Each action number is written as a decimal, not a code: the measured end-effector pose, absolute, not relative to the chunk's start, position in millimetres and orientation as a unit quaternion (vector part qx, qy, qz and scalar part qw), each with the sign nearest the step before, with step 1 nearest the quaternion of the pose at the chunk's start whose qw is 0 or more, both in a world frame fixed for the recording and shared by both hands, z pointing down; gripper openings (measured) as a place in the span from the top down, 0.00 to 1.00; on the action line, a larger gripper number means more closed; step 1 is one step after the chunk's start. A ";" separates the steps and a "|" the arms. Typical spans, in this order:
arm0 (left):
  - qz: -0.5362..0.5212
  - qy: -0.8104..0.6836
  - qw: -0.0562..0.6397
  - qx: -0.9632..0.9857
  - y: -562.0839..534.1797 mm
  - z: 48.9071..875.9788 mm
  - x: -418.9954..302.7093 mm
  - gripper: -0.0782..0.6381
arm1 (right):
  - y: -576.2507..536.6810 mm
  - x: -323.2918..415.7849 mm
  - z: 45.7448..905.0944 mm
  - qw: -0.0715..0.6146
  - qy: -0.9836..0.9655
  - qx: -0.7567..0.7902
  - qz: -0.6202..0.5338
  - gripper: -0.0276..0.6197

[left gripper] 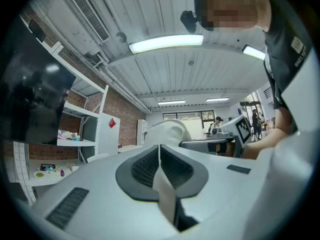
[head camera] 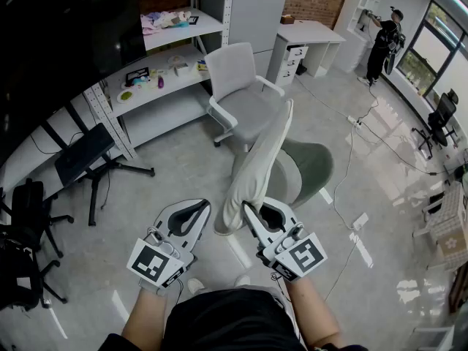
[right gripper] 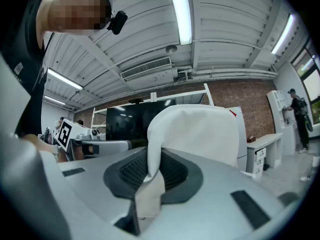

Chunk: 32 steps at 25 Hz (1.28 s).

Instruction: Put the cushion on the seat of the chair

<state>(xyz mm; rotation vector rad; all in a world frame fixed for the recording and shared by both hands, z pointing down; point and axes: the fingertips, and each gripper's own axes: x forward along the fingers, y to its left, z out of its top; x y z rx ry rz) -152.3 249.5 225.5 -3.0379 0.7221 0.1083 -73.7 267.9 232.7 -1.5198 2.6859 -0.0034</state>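
A long cream cushion [head camera: 257, 163] hangs upright in front of me, its top near a white office chair [head camera: 241, 97] and a grey-green chair [head camera: 311, 168] just behind it. My right gripper [head camera: 252, 210] is shut on the cushion's lower edge; in the right gripper view the fabric [right gripper: 200, 129] bulges up out of the closed jaws [right gripper: 150, 176]. My left gripper [head camera: 199, 209] sits close beside the cushion's lower left corner. In the left gripper view its jaws [left gripper: 162, 176] pinch a thin cream strip of the cushion, with the cushion's bulk [left gripper: 170, 131] beyond.
A metal shelf unit [head camera: 161, 72] with small items stands behind the white chair. A black folding stand [head camera: 84, 156] is on the left, with black office chairs [head camera: 22, 225] at the far left. A cable and power strip [head camera: 358, 123] run across the floor on the right. A person [head camera: 384, 42] stands far back by a white desk [head camera: 311, 31].
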 end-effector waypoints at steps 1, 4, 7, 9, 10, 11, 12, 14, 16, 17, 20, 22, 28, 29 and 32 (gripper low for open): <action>0.033 0.233 0.010 -0.972 250.6 225.4 -150.9 0.86 | 267.8 -74.0 230.7 0.028 0.871 -0.490 0.001 0.86; 0.030 0.236 0.012 -0.971 254.9 225.3 -144.6 0.86 | 269.7 -72.4 225.5 0.033 0.875 -0.484 0.007 0.86; 0.031 0.234 0.012 -0.972 259.2 225.6 -135.6 0.86 | 274.6 -67.6 226.0 0.033 0.877 -0.480 0.013 0.86; 0.031 0.232 0.012 -0.972 261.9 225.7 -129.0 0.86 | 279.2 -62.3 226.8 0.036 0.877 -0.479 0.011 0.86; 0.031 0.230 0.011 -0.973 263.4 226.0 -125.1 0.86 | 281.7 -57.5 227.1 0.041 0.876 -0.480 0.006 0.86; 0.030 0.229 0.011 -0.973 265.2 226.4 -120.7 0.86 | 284.1 -50.8 227.6 0.047 0.874 -0.484 0.001 0.86; 0.030 0.228 0.011 -0.973 267.1 226.9 -115.7 0.86 | 286.3 -42.9 228.3 0.054 0.871 -0.489 -0.003 0.86; 0.027 0.225 0.012 -0.974 270.3 228.9 -103.2 0.86 | 290.7 -26.6 229.9 0.060 0.867 -0.495 -0.009 0.86; 0.025 0.223 0.008 -0.974 272.4 233.1 -87.2 0.86 | 295.4 -9.5 233.3 0.060 0.865 -0.498 -0.016 0.86; 0.024 0.222 0.003 -0.975 273.8 235.6 -78.4 0.86 | 298.0 -0.6 235.7 0.058 0.864 -0.500 -0.019 0.86; 0.020 0.216 -0.011 -0.976 281.4 242.1 -51.3 0.86 | 304.6 27.7 243.0 0.049 0.860 -0.507 -0.028 0.86; 0.013 0.213 -0.010 -0.977 286.3 245.1 -34.6 0.86 | 307.5 49.1 247.2 0.048 0.853 -0.518 -0.036 0.86; 0.001 0.209 -0.011 -0.978 281.7 249.9 -6.4 0.86 | 303.4 90.5 254.9 0.070 0.843 -0.532 -0.047 0.86; 0.001 0.208 -0.011 -0.978 278.8 250.7 -3.3 0.86 | 300.0 93.9 250.3 0.083 0.841 -0.533 -0.045 0.86; 0.002 0.205 -0.014 -0.979 267.4 255.0 5.3 0.86 | 291.5 101.3 256.4 0.068 0.839 -0.538 -0.047 0.86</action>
